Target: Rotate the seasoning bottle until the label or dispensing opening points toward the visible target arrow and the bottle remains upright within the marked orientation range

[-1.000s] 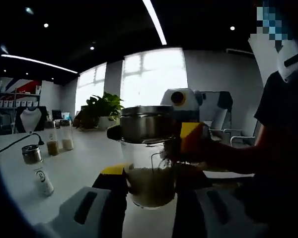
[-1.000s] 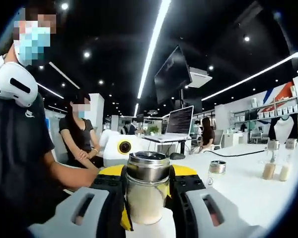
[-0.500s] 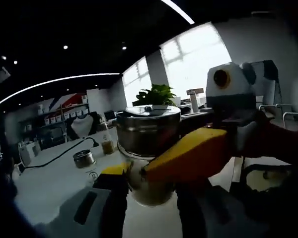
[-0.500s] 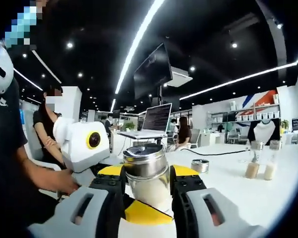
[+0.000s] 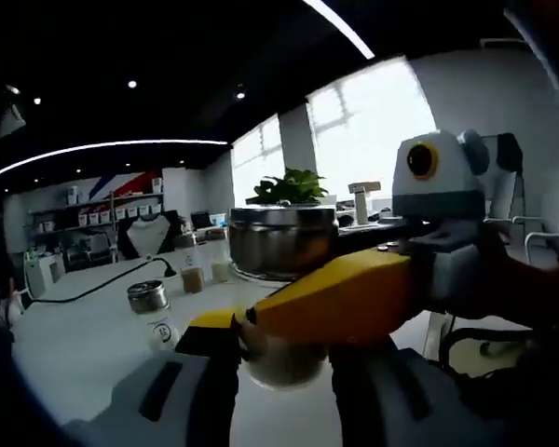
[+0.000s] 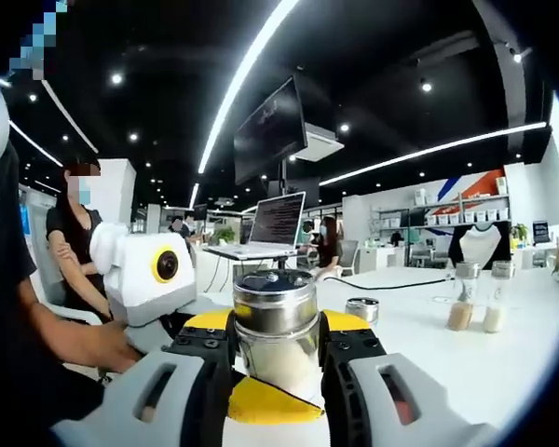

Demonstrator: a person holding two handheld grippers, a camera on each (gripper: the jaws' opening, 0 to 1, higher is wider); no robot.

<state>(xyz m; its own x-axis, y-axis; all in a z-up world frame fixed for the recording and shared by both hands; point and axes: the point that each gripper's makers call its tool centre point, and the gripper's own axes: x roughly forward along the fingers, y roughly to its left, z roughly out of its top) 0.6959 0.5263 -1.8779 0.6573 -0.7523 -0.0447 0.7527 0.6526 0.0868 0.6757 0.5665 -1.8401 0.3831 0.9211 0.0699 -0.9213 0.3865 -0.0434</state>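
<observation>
The seasoning bottle stands upright at lower centre of the right gripper view, pinched between the right gripper jaws. In the left gripper view, the left gripper clamps its base, so both tools flank its vertical axis.

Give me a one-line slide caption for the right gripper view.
Right gripper clamps the steel-capped seasoning bottle upright above a white table, left gripper reaching in below.
</observation>
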